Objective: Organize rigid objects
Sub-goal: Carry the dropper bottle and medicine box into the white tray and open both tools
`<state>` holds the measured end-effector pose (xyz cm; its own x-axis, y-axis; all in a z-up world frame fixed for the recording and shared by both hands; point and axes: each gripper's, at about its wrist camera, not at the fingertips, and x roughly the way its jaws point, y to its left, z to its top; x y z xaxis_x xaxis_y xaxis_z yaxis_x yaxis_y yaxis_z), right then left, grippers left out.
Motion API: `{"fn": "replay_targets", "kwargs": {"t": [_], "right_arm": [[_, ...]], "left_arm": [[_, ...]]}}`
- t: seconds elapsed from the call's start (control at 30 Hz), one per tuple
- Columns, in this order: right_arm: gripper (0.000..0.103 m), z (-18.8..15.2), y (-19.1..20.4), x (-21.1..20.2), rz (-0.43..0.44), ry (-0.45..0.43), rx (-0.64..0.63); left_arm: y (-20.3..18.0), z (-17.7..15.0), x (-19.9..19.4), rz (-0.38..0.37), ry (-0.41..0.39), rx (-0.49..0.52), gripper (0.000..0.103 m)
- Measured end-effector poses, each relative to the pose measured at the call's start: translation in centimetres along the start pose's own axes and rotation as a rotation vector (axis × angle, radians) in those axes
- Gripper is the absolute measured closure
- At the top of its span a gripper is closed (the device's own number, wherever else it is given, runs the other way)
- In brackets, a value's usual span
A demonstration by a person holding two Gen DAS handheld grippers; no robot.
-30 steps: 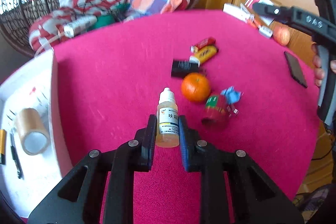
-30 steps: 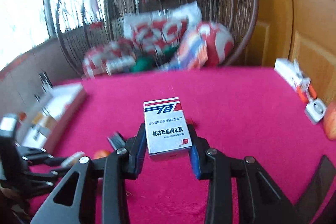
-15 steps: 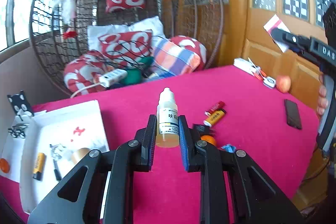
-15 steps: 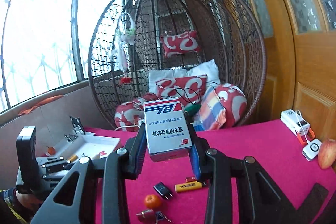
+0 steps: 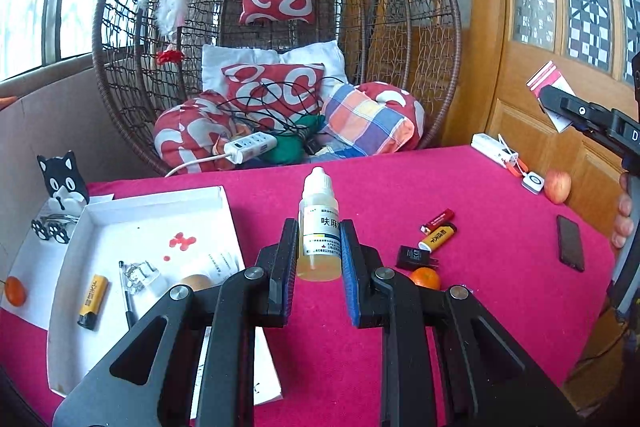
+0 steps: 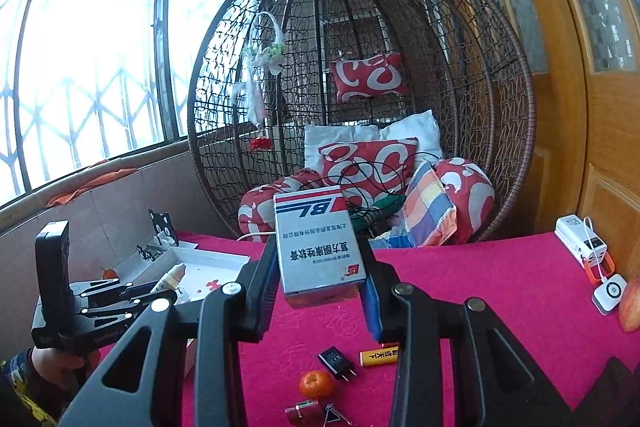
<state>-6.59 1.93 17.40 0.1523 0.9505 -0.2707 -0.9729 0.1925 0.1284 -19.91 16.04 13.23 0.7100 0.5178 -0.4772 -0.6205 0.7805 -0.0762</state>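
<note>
A red-covered table [image 5: 400, 187] carries a white tray [image 5: 160, 203] at its left end. Above the table, the right gripper [image 6: 320, 267] clamps a silver medicine box [image 6: 316, 239]. Nearer the tray, the left gripper [image 5: 319, 251] pinches a small dropper bottle [image 5: 319, 227], upright.

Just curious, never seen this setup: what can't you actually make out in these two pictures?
- Bottle label, left view: sides covered by the fingers.
- Tray, left view: near part hidden behind the gripper.
- Red item, right view: cut by the bottom edge.
- Box underside, right view: faces away.
</note>
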Motion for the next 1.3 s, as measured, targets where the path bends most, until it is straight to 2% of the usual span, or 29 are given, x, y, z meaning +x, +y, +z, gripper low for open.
{"fn": "replay_targets", "kwargs": {"t": [0.57,1.3], "right_arm": [[0.067,1.1,3.6,2.8,0.100,0.039,-0.075],[0.067,0.9,11.7,9.1,0.250,0.155,-0.186]], "left_arm": [[2.6,-0.5,-1.5,0.033,-0.032,-0.058,0.083],[9.5,-2.1,-3.1,0.132,-0.053,-0.202,0.083]]}}
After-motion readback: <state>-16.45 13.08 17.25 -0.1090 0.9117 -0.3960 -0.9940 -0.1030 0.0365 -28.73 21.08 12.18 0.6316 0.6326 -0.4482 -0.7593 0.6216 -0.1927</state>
